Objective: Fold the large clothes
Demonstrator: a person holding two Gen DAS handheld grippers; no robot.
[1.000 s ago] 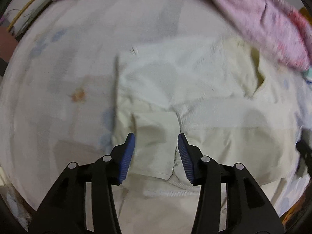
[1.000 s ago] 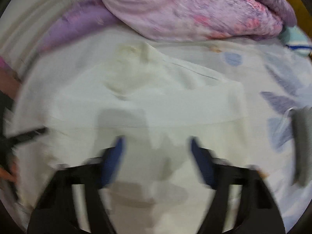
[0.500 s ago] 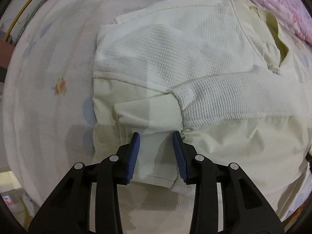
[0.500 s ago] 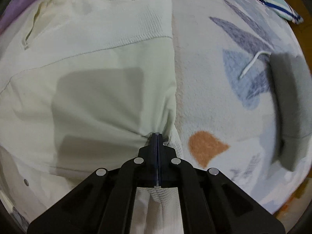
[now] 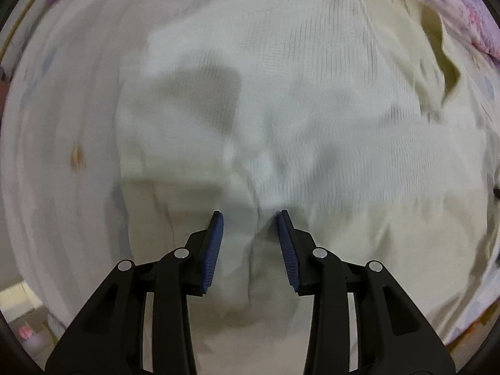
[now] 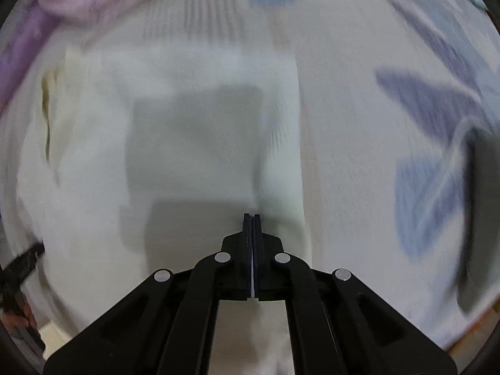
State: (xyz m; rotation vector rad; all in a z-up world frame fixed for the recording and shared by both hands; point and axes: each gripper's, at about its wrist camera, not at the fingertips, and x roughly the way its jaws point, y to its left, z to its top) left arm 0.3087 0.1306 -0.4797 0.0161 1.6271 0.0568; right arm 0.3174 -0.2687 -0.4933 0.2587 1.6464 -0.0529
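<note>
Our right claw point(image 6: 251, 218) has just snapped shut, pinching the shirt point(image 6: 193, 143) edge. Left claw point(image 5: 250, 218) has narrowed around bunched cloth, pads not visibly pressing. We judge the next fold ready to lift.

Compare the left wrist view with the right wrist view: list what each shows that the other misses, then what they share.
Only the left wrist view: the left hand-held gripper, jaws apart with a bunched fold of the cream garment between them, and the garment's neck opening.

Only the right wrist view: the right hand-held gripper, shut on the garment's edge, blue leaf prints on the sheet, and a grey object.

Both: the garment, the pale bedsheet, the purple blanket.
</note>
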